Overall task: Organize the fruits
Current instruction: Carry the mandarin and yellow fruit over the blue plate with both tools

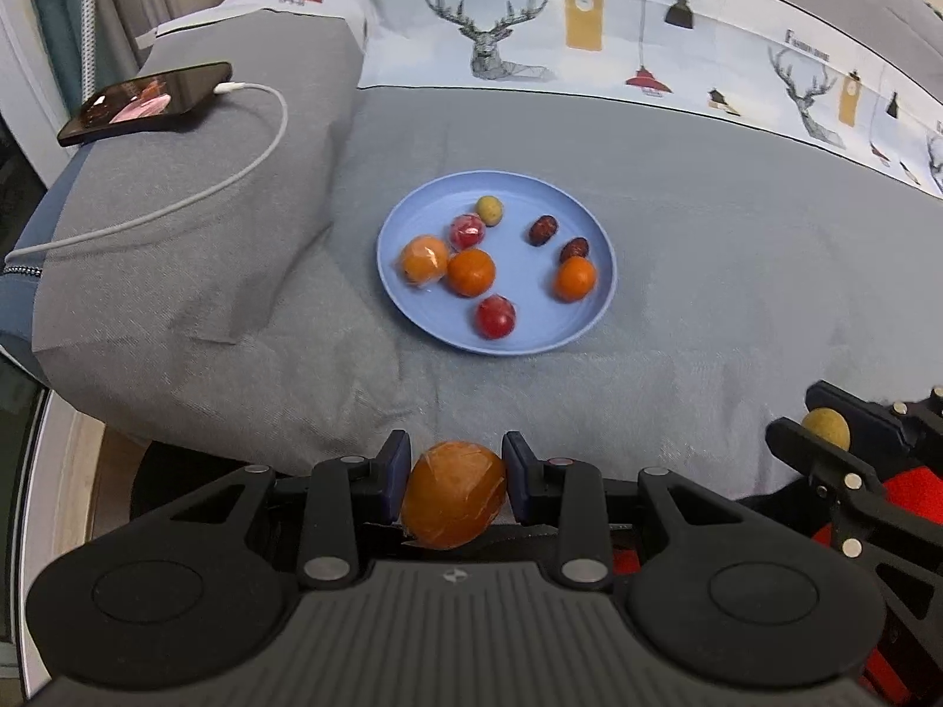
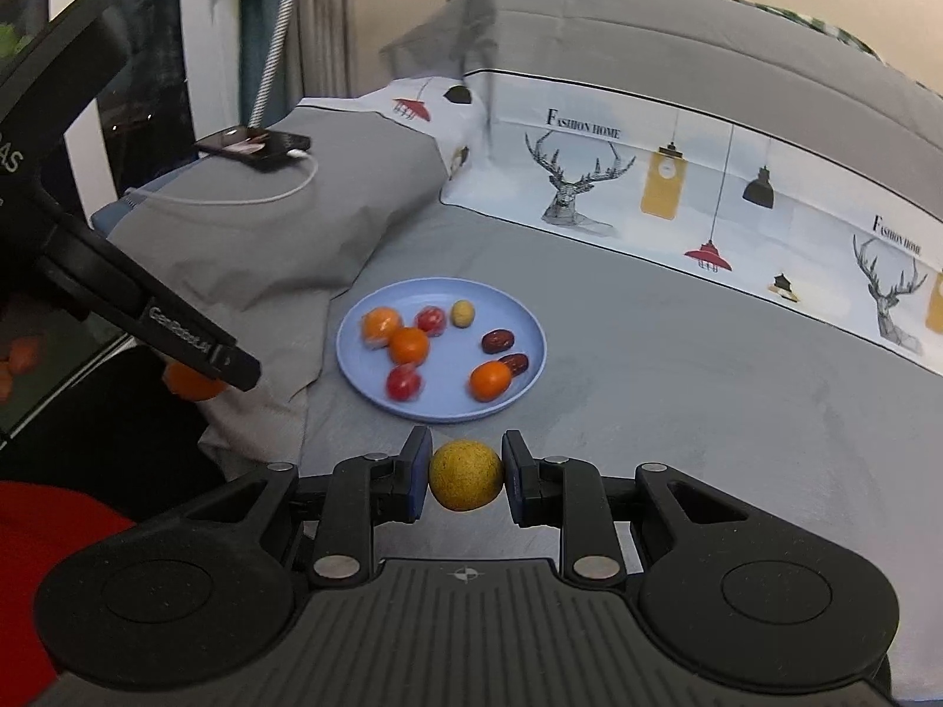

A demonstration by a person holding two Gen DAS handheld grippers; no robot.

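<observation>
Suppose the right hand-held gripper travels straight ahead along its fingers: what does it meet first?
Probably the near rim of the round blue plastic plate, straight ahead of the right hand-held gripper, which holds a small yellow-green round fruit. Height above the grey bedspread is unclear, so it might pass over the rim.

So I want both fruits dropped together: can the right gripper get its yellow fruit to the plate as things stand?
Probably yes. The right gripper is shut on the yellow fruit, and only bare grey sheet lies before the plate, whose near right side looks free.

Grey-sheeted bed (image 1: 707,271), grey pillow (image 1: 194,224), deer-print quilt (image 2: 678,188), curtains (image 2: 318,17) at the window.
</observation>
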